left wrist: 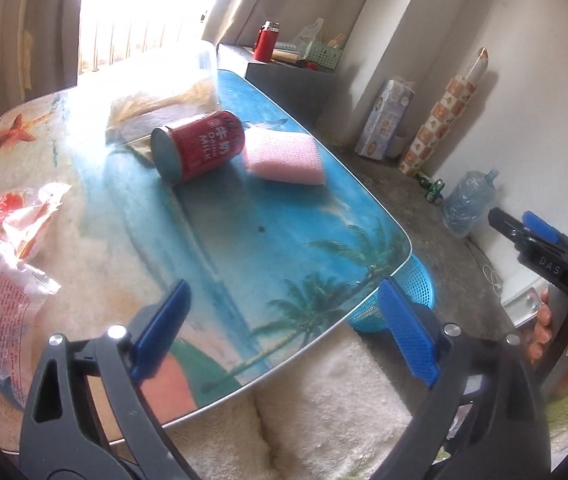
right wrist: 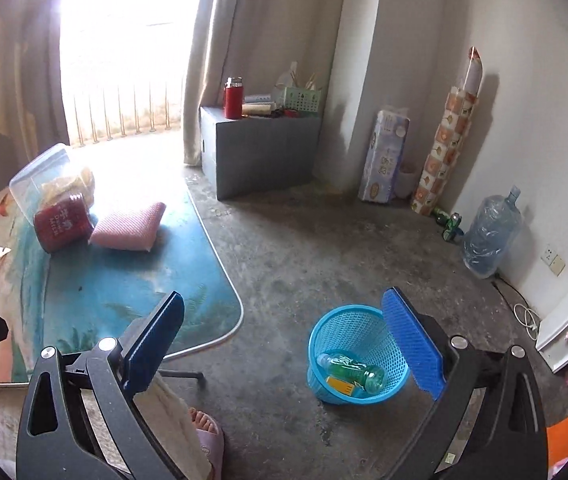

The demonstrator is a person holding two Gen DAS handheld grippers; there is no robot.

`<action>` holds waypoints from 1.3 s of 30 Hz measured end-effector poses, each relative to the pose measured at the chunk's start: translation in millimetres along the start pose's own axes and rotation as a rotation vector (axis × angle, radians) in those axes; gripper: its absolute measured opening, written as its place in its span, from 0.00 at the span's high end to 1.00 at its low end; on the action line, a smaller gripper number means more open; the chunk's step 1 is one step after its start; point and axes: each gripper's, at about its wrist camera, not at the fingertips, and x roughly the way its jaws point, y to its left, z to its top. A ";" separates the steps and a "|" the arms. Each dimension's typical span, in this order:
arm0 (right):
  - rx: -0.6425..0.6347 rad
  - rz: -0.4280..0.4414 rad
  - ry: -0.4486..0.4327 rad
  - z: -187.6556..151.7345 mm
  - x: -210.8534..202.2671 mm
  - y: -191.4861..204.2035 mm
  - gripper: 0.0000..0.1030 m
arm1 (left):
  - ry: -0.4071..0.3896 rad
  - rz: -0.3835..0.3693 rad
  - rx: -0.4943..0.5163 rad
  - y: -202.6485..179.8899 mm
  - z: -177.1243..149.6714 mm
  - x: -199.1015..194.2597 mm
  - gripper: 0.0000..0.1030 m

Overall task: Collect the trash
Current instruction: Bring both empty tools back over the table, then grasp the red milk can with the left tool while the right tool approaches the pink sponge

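From my left camera, the beach-print glass table (left wrist: 219,236) fills the view. On it, a red milk can (left wrist: 199,146) lies on its side, touching a pink knitted pad (left wrist: 284,156) to its right. A clear plastic container (right wrist: 43,180) lies behind the can, and a crinkled red-and-clear wrapper (left wrist: 7,248) sits at the table's left edge. On the floor right of the table, I see a blue mesh plastic basket (right wrist: 348,320) holding a green plastic bottle (right wrist: 354,372) and a small yellow carton (right wrist: 342,386).

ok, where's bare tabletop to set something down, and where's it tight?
Free: the blue stretch of the table between the red milk can and the near palm-tree corner. Also the pale strip between the can and the crinkled wrapper. Crowded: the far end, where can, pink sponge and clear container bunch together.
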 end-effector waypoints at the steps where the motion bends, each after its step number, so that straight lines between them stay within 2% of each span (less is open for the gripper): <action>1: -0.008 0.036 -0.012 5.7 0.4 6.5 0.06 | -0.007 0.001 -0.003 5.4 1.9 -2.3 0.10; 5: -0.002 0.271 -0.044 29.0 8.5 29.5 0.06 | -0.022 0.021 0.016 21.8 8.1 -9.7 0.08; 7: 0.033 0.385 -0.030 44.3 22.9 36.8 0.06 | -0.017 0.026 0.022 27.7 13.0 -9.2 0.08; 10: 0.068 0.505 0.061 67.9 64.6 50.5 0.06 | -0.016 0.017 0.002 37.4 18.8 -10.3 0.08; 15: 0.138 0.619 0.286 97.9 157.9 76.7 0.06 | -0.018 0.018 -0.047 53.0 23.5 -6.9 0.08; 20: 0.130 0.622 0.413 116.0 228.9 103.6 0.06 | -0.009 -0.013 -0.076 62.8 27.3 -1.2 0.08; 23: 0.117 0.630 0.471 119.7 260.6 116.6 0.06 | -0.006 -0.012 -0.060 64.2 30.9 1.5 0.08; 26: 0.103 0.627 0.530 117.1 281.8 124.5 0.06 | 0.002 -0.059 -0.035 65.7 34.1 2.9 0.08; 30: 0.113 0.649 0.581 105.3 281.0 122.5 0.06 | 0.002 -0.093 -0.026 66.9 37.5 3.5 0.08; 35: 0.070 0.687 0.613 80.9 254.4 116.7 0.06 | 0.021 -0.112 -0.011 68.0 41.2 8.0 0.08; 39: -0.006 0.680 0.585 66.5 229.0 120.6 0.06 | 0.050 -0.131 -0.024 70.3 41.6 14.2 0.08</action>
